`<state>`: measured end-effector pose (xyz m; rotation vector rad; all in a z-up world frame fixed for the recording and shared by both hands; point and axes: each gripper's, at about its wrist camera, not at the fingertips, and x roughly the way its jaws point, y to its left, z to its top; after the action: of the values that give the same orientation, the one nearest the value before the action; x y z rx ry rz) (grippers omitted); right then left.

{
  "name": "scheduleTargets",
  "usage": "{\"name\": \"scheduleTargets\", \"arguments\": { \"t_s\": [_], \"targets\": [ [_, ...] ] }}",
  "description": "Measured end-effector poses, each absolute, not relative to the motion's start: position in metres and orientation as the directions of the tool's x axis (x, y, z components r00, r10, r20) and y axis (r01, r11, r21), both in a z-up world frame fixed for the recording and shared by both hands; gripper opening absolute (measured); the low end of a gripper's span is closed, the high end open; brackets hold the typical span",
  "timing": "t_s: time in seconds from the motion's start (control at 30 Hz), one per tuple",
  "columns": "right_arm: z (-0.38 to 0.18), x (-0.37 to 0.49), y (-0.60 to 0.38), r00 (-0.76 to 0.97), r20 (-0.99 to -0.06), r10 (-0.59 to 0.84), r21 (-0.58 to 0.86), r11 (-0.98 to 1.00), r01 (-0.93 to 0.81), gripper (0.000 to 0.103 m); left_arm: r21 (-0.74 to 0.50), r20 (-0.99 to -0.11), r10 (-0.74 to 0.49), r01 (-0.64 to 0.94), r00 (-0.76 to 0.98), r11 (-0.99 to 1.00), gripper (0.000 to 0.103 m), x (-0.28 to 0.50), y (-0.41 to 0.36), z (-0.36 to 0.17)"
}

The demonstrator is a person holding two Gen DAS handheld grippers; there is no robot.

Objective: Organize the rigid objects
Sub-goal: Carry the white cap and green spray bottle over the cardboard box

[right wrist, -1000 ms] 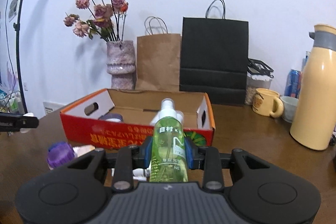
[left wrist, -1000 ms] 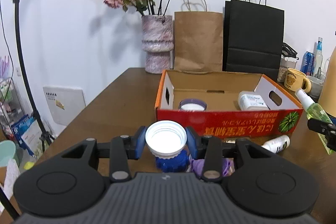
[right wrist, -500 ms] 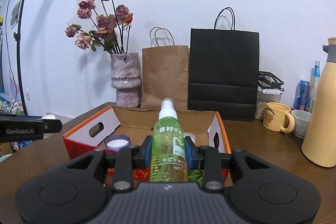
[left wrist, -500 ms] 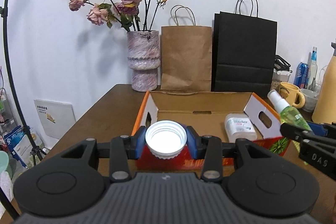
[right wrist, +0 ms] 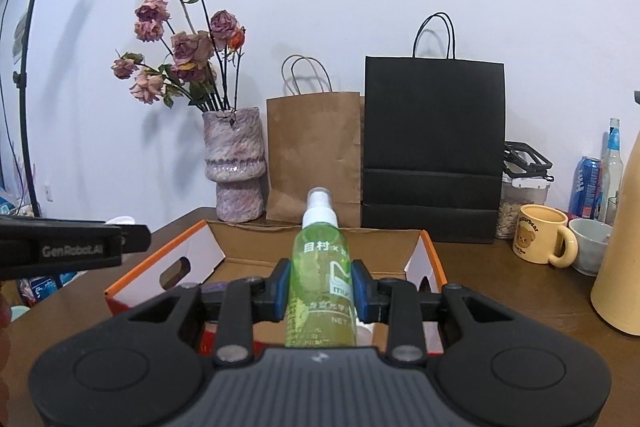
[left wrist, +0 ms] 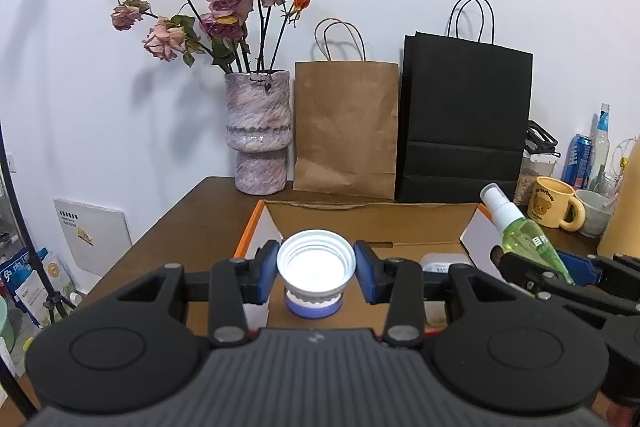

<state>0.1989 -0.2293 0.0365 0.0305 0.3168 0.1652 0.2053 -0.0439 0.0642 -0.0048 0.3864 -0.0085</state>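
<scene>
My left gripper point(left wrist: 316, 275) is shut on a white-capped blue jar point(left wrist: 315, 267) and holds it over the left part of the open red and orange cardboard box point(left wrist: 256, 227). My right gripper point(right wrist: 320, 291) is shut on a green spray bottle point(right wrist: 320, 267) with a white nozzle, over the box's right part point(right wrist: 432, 259). The bottle also shows at the right of the left wrist view point(left wrist: 524, 235). A white container point(left wrist: 442, 261) lies inside the box, partly hidden by my left gripper.
Behind the box stand a vase of dried roses point(left wrist: 258, 139), a brown paper bag point(left wrist: 346, 131) and a black paper bag point(left wrist: 464, 123). A yellow mug point(right wrist: 540, 241), a bowl point(right wrist: 590, 245), bottles and a cream thermos point(right wrist: 618, 267) stand at the right.
Both grippers have risen and moved forward from in front of the box to above it, each keeping its object. The loose items on the table in front of the box have dropped out of view.
</scene>
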Motion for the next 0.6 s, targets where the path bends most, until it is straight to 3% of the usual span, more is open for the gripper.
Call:
{"name": "scheduleTargets", "arguments": {
  "t_s": [0.6],
  "targets": [
    [0.030,0.263,-0.214,0.928,-0.329,0.177,0.089,0.984,-0.156,0.030,-0.021,-0.434,0.020,-0.033,0.901,0.999,0.042,0.277,-0.052,0.052]
  ]
}}
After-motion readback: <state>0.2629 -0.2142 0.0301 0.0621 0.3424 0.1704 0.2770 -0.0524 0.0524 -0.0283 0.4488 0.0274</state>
